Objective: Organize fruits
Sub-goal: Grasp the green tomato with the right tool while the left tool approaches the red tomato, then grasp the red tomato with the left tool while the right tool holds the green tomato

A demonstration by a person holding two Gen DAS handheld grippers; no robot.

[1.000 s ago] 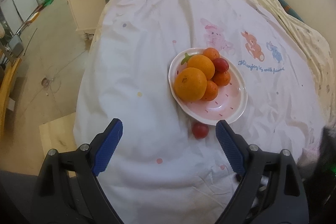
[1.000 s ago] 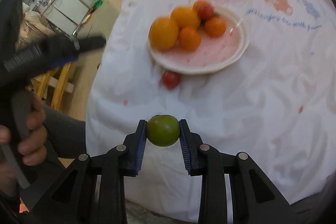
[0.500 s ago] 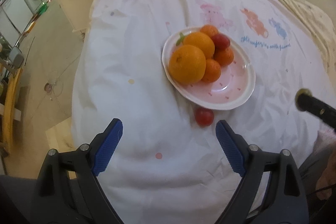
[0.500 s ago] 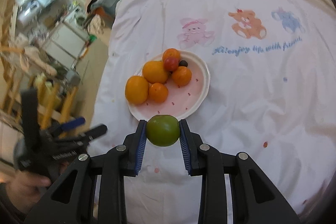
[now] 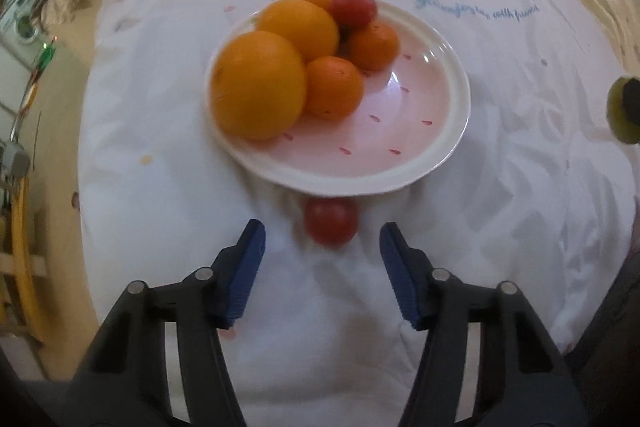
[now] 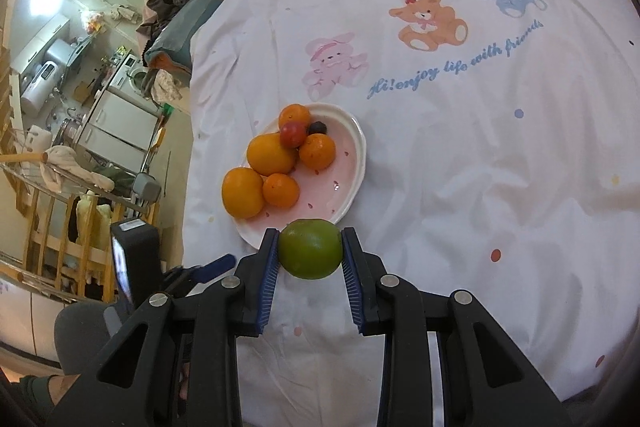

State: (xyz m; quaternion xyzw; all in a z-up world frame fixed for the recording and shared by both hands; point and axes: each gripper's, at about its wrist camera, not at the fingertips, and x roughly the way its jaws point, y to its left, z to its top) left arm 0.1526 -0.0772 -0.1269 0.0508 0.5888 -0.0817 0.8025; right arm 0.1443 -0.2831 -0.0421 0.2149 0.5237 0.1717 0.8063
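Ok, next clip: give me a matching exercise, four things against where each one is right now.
Things:
1. green fruit
2. loose tomato
3. dark berry
4. left claw

Places:
A. on the sheet beside the plate
B. on the plate, beside a tomato
C. open above the sheet
D. clamped in the right claw

Pairs: 1-D, 2-A, 3-B, 4-C
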